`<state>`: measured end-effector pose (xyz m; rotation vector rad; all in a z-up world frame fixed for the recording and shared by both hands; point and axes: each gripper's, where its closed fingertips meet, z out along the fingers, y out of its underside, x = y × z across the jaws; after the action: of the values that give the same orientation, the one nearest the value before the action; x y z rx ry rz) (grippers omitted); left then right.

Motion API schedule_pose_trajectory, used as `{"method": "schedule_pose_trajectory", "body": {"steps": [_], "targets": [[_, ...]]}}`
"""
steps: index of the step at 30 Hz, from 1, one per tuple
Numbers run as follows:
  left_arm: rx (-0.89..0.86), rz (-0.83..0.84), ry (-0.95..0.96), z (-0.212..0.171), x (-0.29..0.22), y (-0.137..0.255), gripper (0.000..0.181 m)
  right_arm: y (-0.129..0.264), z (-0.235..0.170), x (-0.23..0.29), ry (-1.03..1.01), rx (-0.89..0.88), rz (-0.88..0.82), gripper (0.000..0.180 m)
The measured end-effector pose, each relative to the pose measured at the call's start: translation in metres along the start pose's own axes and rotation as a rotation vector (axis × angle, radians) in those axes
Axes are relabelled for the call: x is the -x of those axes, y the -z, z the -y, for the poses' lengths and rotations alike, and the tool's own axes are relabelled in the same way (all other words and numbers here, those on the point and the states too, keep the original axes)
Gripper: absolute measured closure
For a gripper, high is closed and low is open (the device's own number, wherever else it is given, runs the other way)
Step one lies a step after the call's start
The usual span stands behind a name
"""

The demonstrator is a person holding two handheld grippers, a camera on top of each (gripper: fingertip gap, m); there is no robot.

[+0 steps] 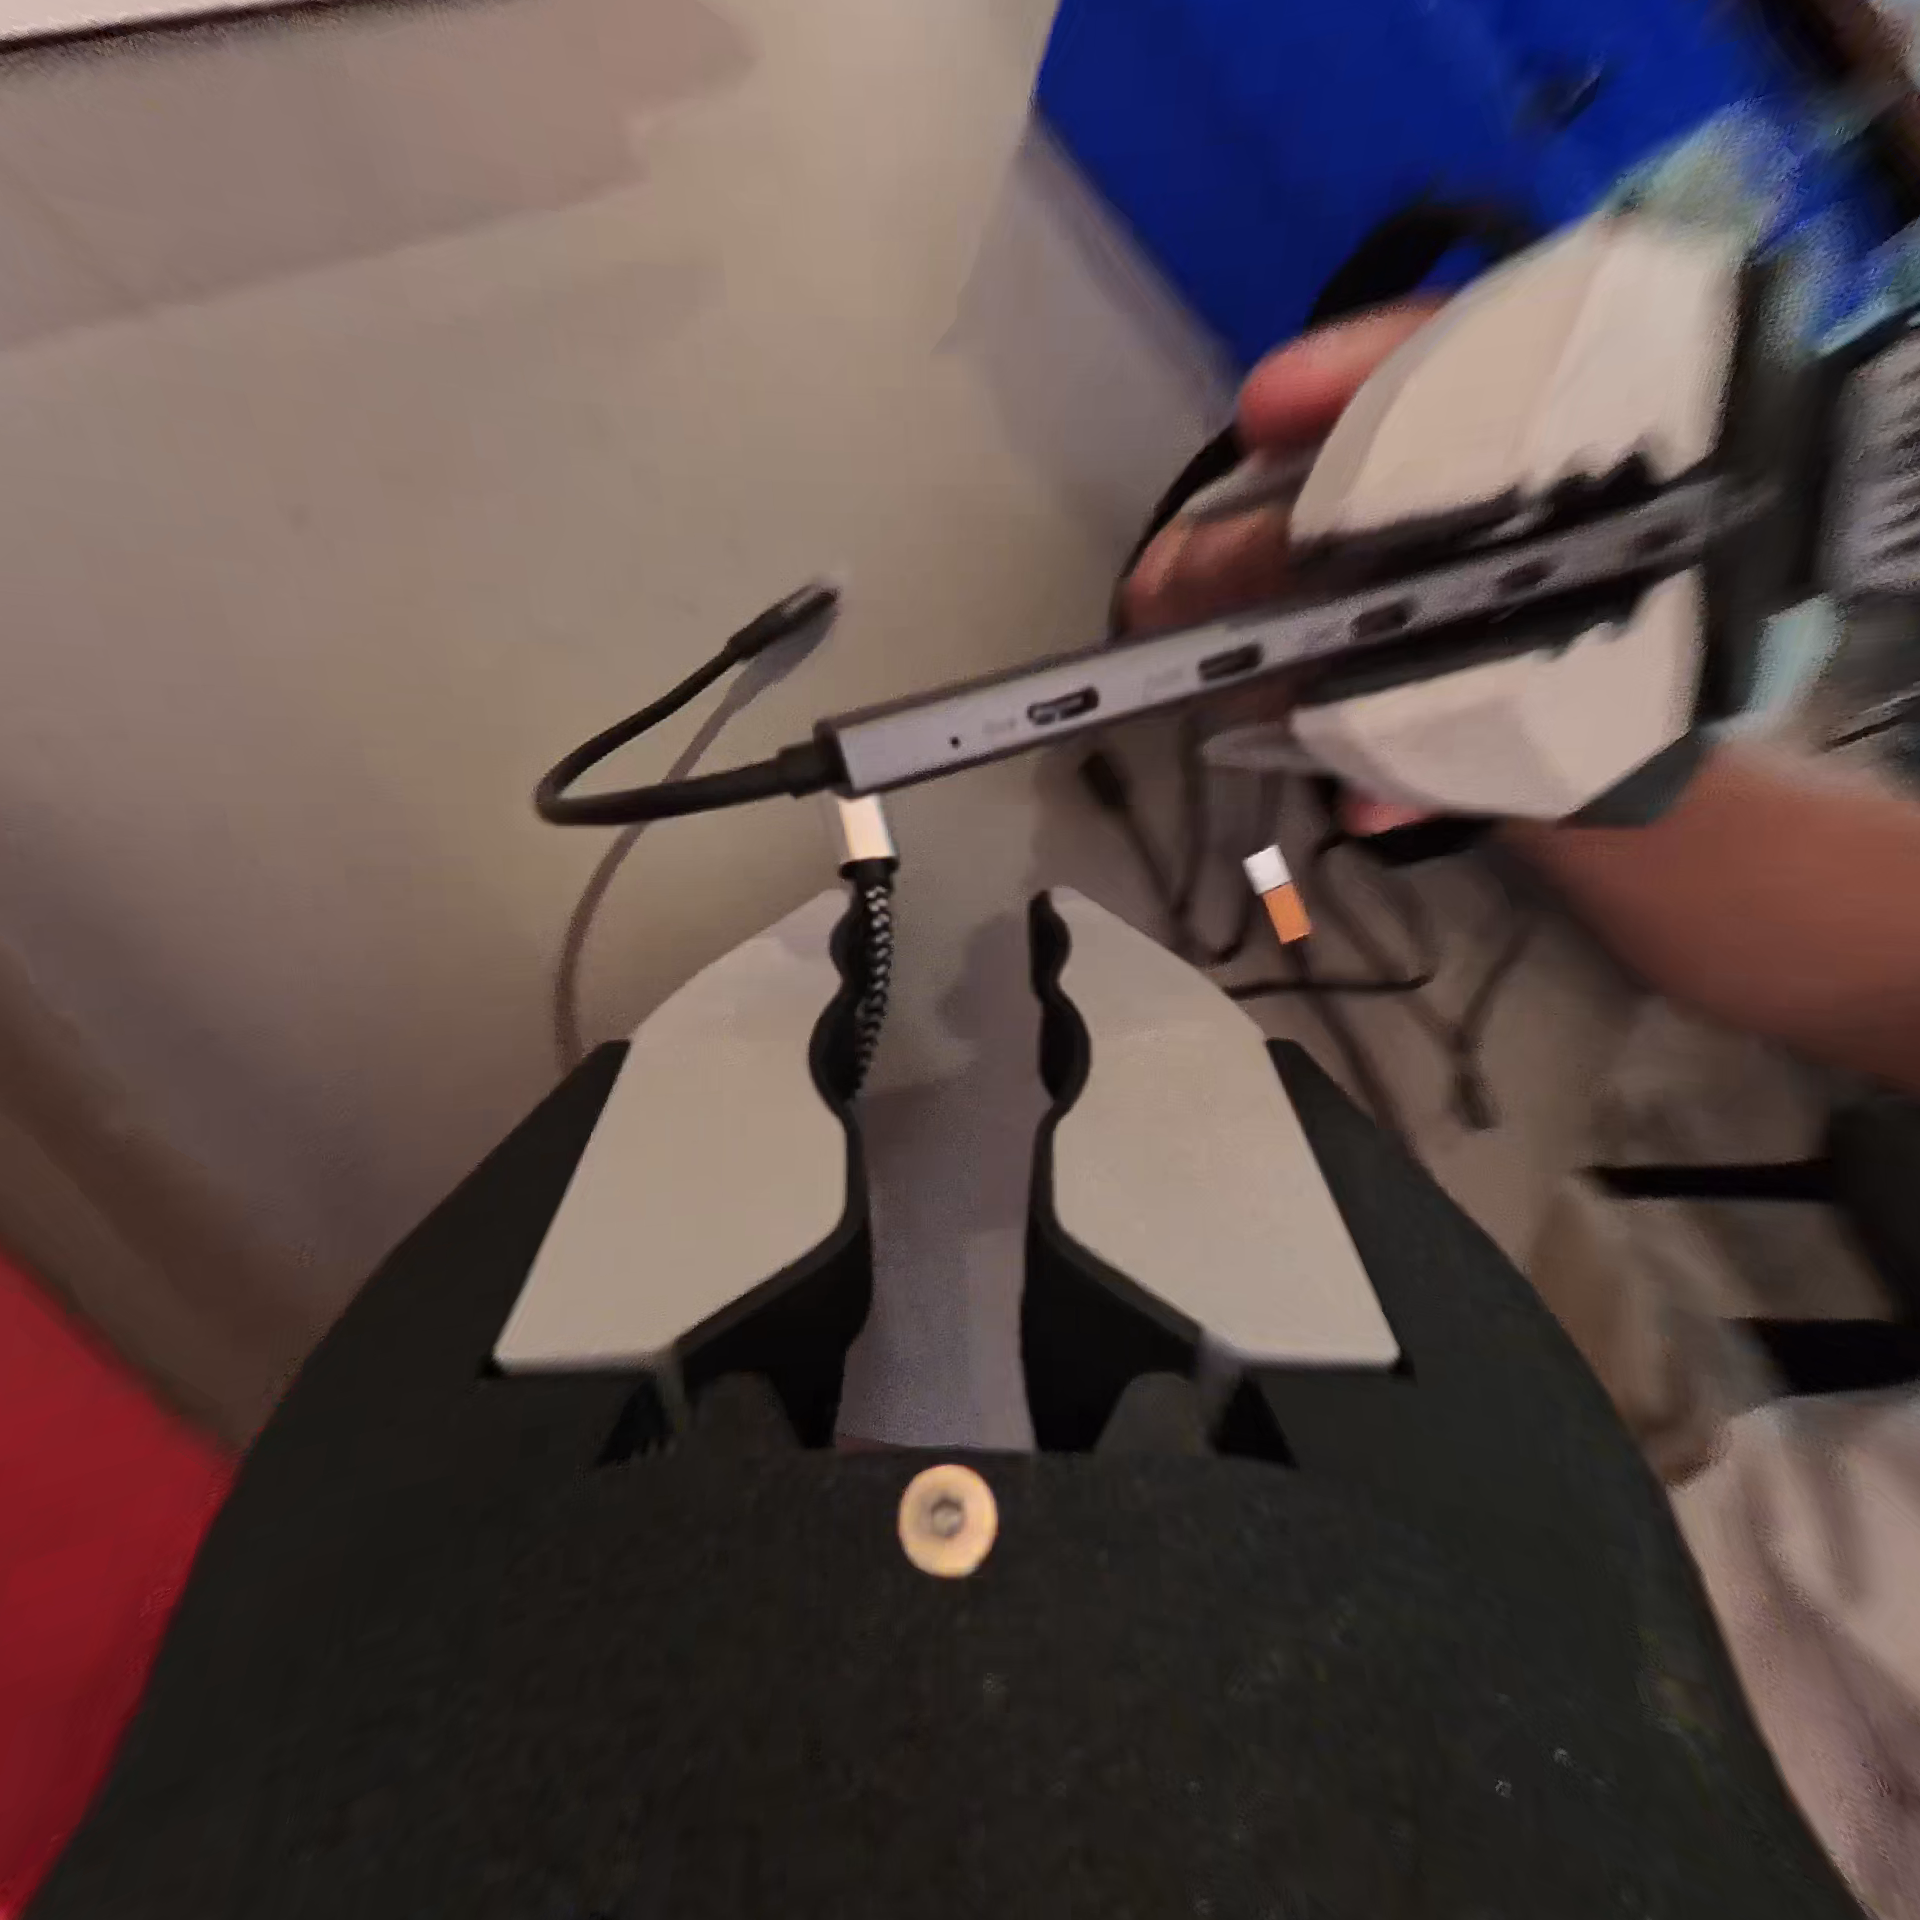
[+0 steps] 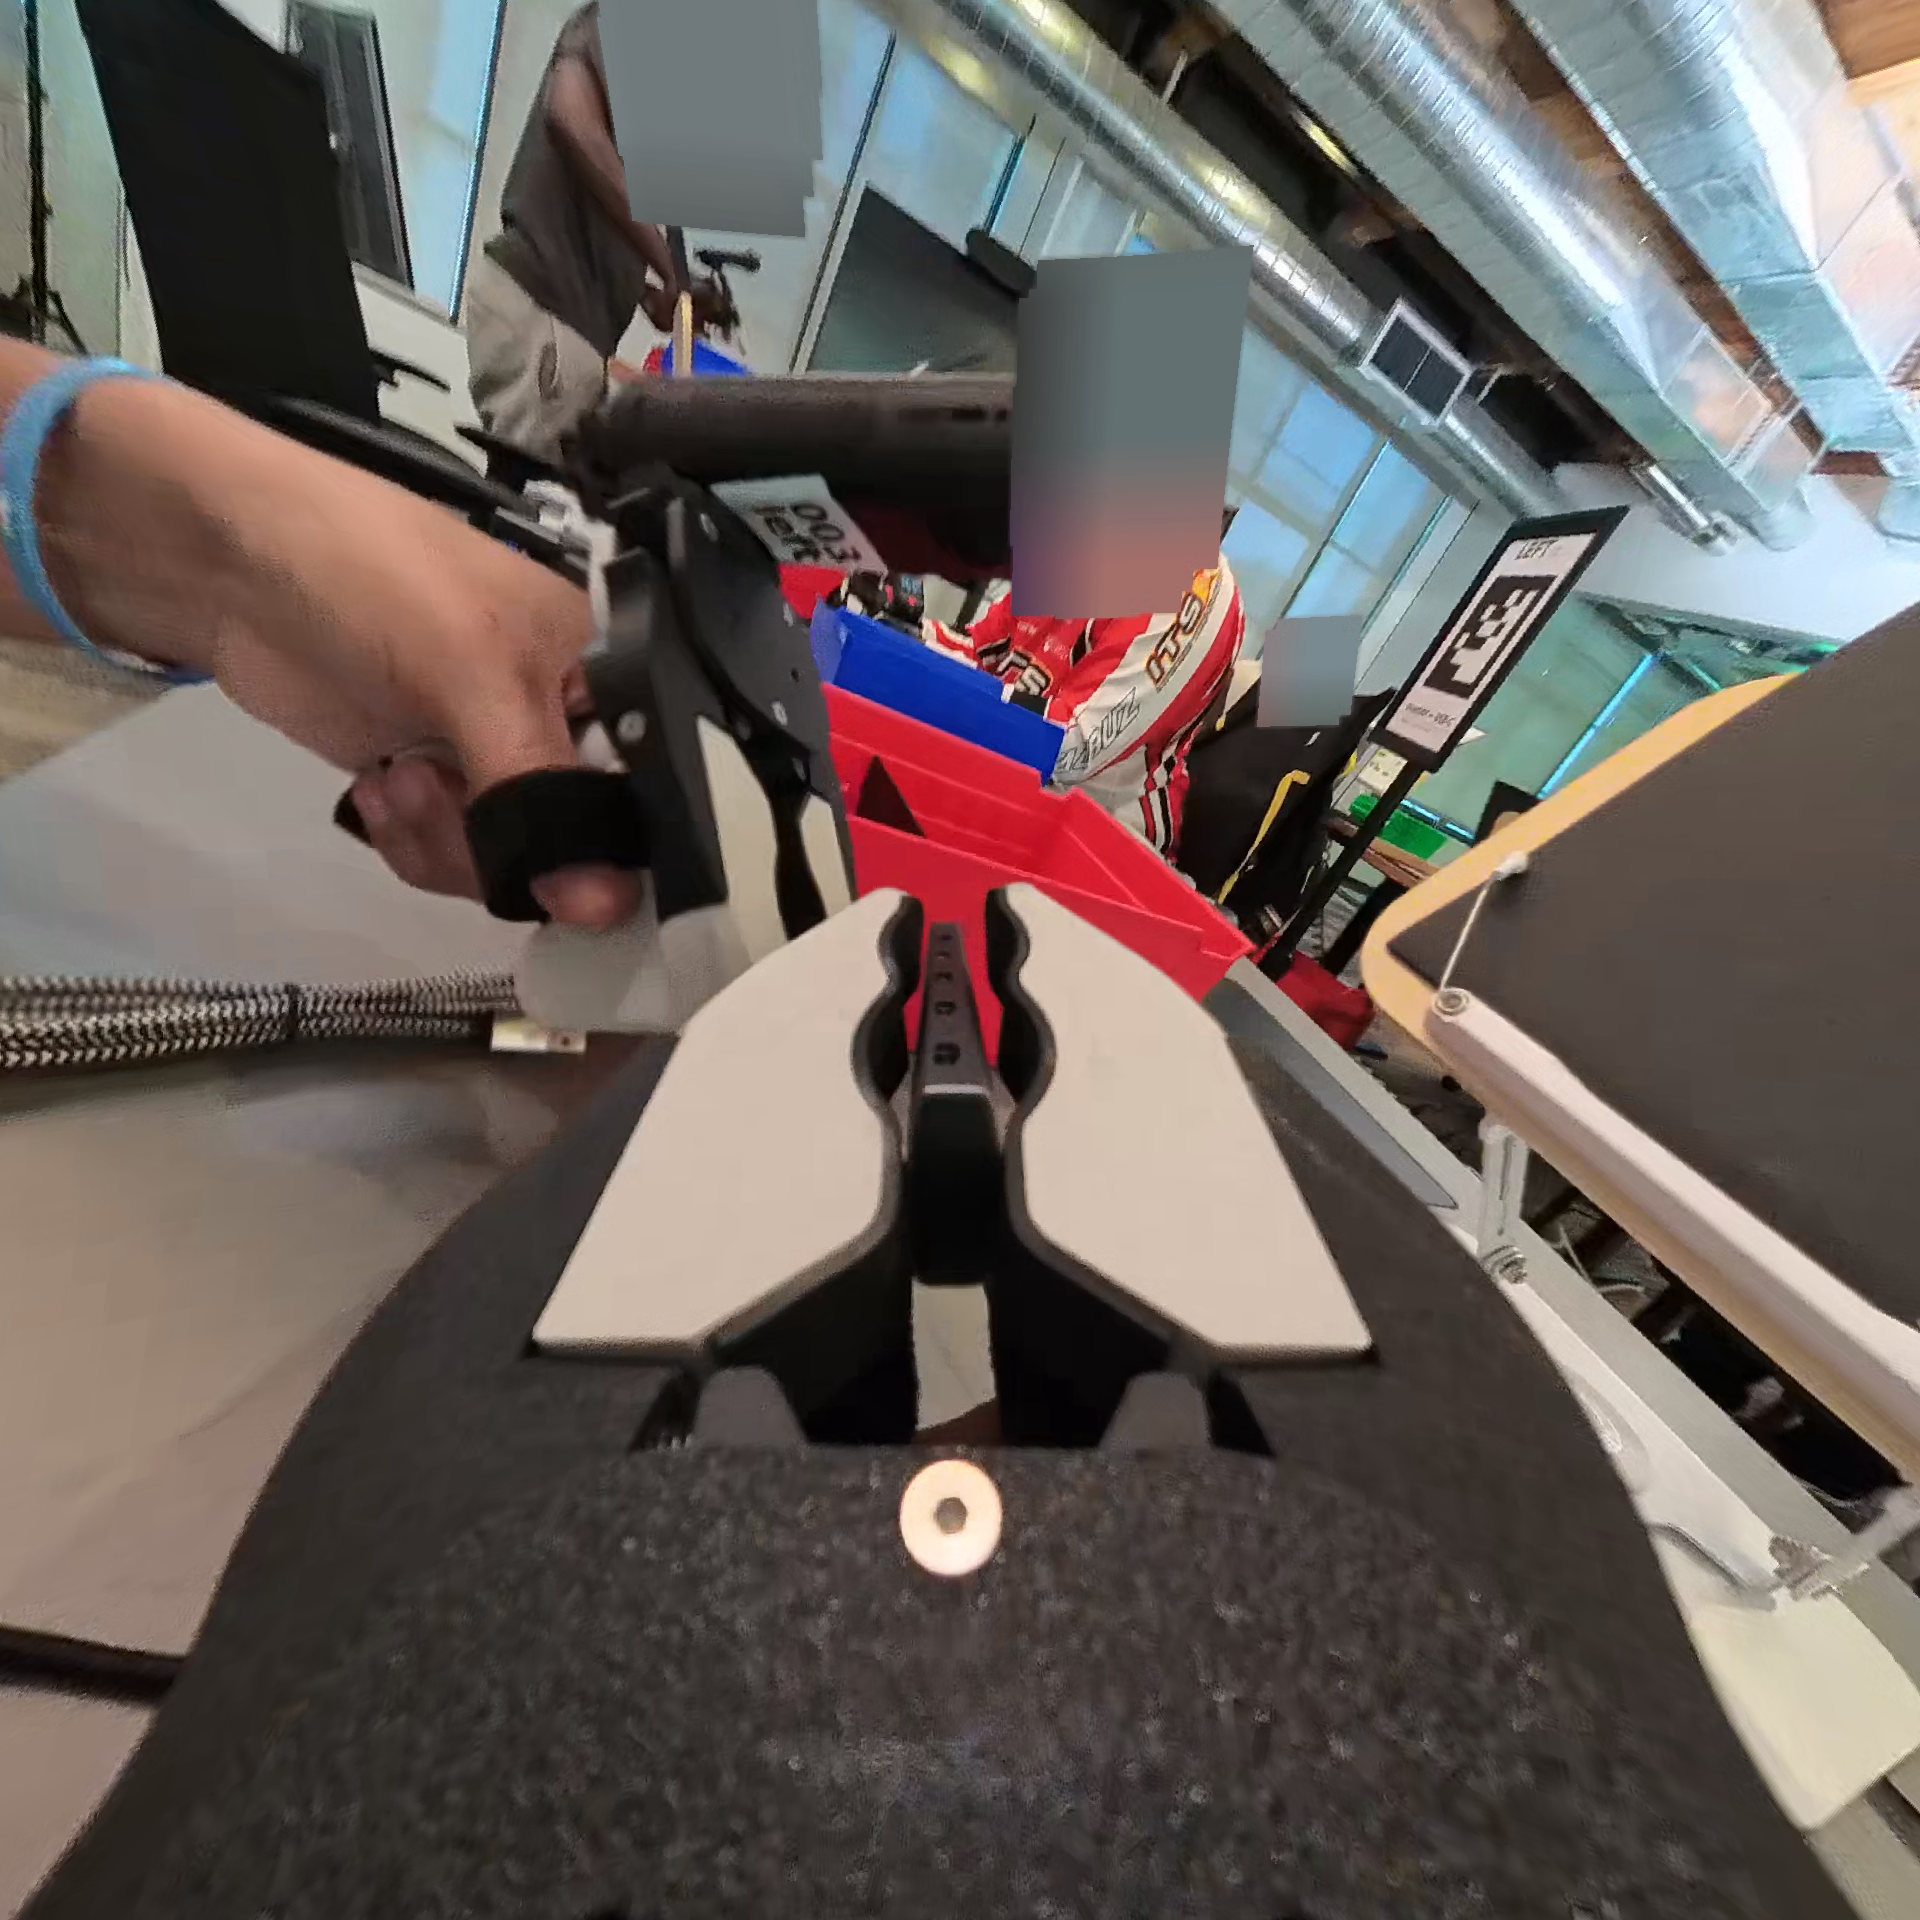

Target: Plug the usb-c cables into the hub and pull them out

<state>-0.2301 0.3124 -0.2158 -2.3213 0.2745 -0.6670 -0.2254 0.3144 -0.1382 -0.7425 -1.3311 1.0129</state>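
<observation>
While blur smears the hub point(image 1: 1091, 696) in the right fingers point(image 2: 951, 997), the left fingers point(image 1: 940, 966) gape beside a braided cable point(image 1: 868, 977).

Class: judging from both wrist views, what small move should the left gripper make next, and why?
Probably close the left gripper on the braided cable: it lies against one finger with the jaws apart, its silver plug just below the hub held by the right gripper, no cable plugged in.

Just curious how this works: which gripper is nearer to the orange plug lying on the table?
Left. The left gripper hovers just beside the orange plug, jaws open. The right gripper is higher up, shut on the hub.
</observation>
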Motion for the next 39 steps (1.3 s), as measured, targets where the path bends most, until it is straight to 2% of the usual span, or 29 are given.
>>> {"method": "schedule_pose_trajectory", "body": {"steps": [4, 7, 9, 10, 11, 17, 20, 31, 39], "targets": [[-0.267, -0.332, 0.227, 0.041, -0.024, 0.028, 0.131, 0.005, 0.019, -0.008, 0.004, -0.100, -0.068, 0.167], [-0.403, -0.519, 0.355, 0.060, -0.031, 0.046, 0.128, 0.005, 0.028, -0.001, 0.028, -0.141, -0.068, 0.167], [-0.429, -0.575, 0.411, 0.063, -0.032, 0.048, 0.130, 0.003, 0.032, 0.004, 0.039, -0.160, -0.066, 0.167], [-0.435, -0.582, 0.432, 0.062, -0.031, 0.047, 0.135, 0.003, 0.033, 0.006, 0.041, -0.161, -0.064, 0.167], [-0.441, -0.578, 0.444, 0.061, -0.030, 0.045, 0.149, 0.003, 0.034, 0.006, 0.047, -0.161, -0.067, 0.167], [-0.497, -0.606, 0.471, 0.067, -0.031, 0.054, 0.155, 0.003, 0.025, 0.004, 0.076, -0.094, -0.036, 0.165], [-0.531, -0.573, 0.447, 0.071, -0.029, 0.062, 0.156, 0.006, 0.016, -0.003, 0.081, -0.052, -0.038, 0.157], [-0.539, -0.679, 0.503, 0.070, -0.042, 0.057, 0.157, 0.005, 0.025, 0.004, 0.065, -0.099, -0.034, 0.167], [-0.554, -0.678, 0.428, 0.073, -0.048, 0.060, 0.156, 0.006, 0.031, -0.001, -0.045, -0.131, -0.013, 0.168]]}}
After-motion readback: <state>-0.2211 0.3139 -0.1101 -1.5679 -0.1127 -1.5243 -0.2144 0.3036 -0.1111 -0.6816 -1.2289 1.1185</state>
